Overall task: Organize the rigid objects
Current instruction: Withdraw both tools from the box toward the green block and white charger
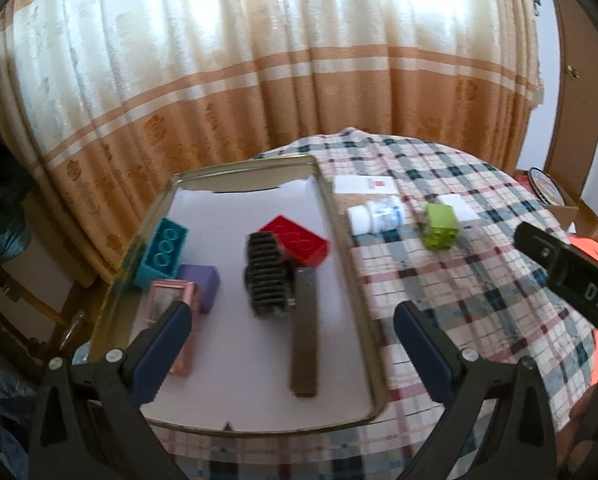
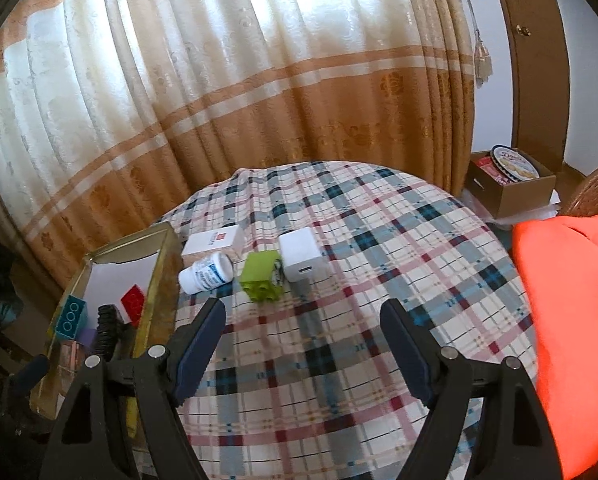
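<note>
A metal tray [image 1: 341, 264] lined with white paper holds a teal brick [image 1: 162, 252], a red brick [image 1: 299, 242], a purple block [image 1: 201, 284], a pink case [image 1: 175, 312], a black comb-like piece [image 1: 267, 276] and a dark bar [image 1: 305, 328]. My left gripper [image 1: 295, 316] is open and empty above the tray's near half. On the plaid cloth lie a white pill bottle [image 2: 207, 272], a green brick [image 2: 263, 276], a white charger [image 2: 301, 260] and a white box [image 2: 215, 242]. My right gripper [image 2: 303, 316] is open and empty, just short of the green brick.
The round table carries a plaid cloth [image 2: 339, 340]. Curtains hang behind it. An orange cushion [image 2: 571, 320] lies at the right. A cardboard box with a cookie tin [image 2: 515, 176] stands behind it. The tray [image 2: 155, 280] shows at the left in the right wrist view.
</note>
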